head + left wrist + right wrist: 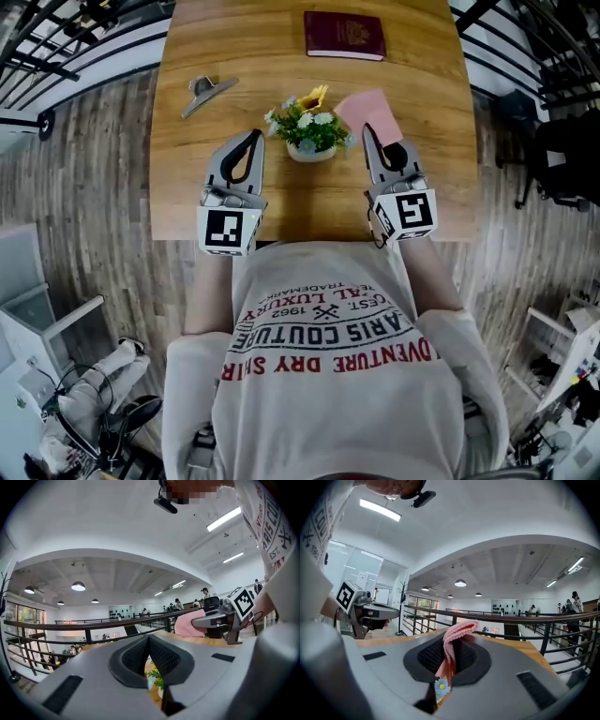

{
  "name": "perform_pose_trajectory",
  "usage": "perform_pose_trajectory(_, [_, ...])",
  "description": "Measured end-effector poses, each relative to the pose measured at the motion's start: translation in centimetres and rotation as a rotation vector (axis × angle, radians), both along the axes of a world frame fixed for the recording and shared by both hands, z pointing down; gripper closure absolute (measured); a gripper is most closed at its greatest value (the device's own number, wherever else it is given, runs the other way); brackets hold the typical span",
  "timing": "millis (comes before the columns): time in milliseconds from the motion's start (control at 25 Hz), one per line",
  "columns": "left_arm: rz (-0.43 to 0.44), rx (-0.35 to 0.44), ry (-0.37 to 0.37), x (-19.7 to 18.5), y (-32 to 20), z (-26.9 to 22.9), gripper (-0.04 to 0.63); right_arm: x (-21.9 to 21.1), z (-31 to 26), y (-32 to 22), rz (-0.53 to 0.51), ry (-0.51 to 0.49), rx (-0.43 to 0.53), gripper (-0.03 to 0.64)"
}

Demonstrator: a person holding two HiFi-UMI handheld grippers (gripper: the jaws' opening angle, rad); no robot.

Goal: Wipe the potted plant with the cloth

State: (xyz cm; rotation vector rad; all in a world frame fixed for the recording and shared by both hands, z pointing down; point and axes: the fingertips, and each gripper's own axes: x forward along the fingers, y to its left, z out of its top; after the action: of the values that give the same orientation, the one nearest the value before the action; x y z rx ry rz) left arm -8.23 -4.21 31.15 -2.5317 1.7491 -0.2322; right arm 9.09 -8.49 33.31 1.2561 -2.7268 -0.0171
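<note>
Overhead, the shirt [328, 375] reads "COUTURE" and "1962"; left tool [253, 139] pressed together empty, right tool [369, 133] pinching the pink cloth [367, 111]

Wearing a light grey short-sleeved T-shirt [328, 394], red and black block lettering across the chest (upside down from the head view). Left claw [251, 141] and right claw [369, 136]: light grey moulded shells, black textured pads [164, 658], dark teardrop opening on top. White cube with black square markers [228, 230] behind each.
</note>
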Motion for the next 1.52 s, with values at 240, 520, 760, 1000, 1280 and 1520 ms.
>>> perform_pose_trajectory(240, [0.044, -0.004, 0.058, 0.0, 0.6, -1.5, 0.578, -1.1, -1.2, 0.6, -0.042, 0.007, 0.043, 0.581])
perform_pose_trajectory(520, [0.061, -0.001, 0.039, 0.4, 1.1, -1.7, 0.578, -1.3, -1.6, 1.4, -0.038, 0.021, 0.054, 0.581])
perform_pose_trajectory(760, [0.117, -0.012, 0.039, 1.6, 1.5, -1.9, 0.578, -1.1, -1.7, 1.7, -0.04, 0.036, 0.057, 0.581])
perform_pose_trajectory(1000, [0.129, -0.013, 0.022, 1.9, 1.2, -2.1, 0.578, -0.9, -2.0, 1.6, -0.015, 0.014, 0.051, 0.581])
perform_pose_trajectory(1280, [0.133, -0.031, -0.016, 2.3, 0.2, -2.6, 0.577, -0.8, -2.3, 1.0, -0.01, -0.002, 0.04, 0.581])
perform_pose_trajectory(1520, [0.146, -0.046, -0.012, 2.2, 0.3, -2.5, 0.577, -1.4, -2.3, 1.3, -0.018, -0.004, 0.04, 0.581])
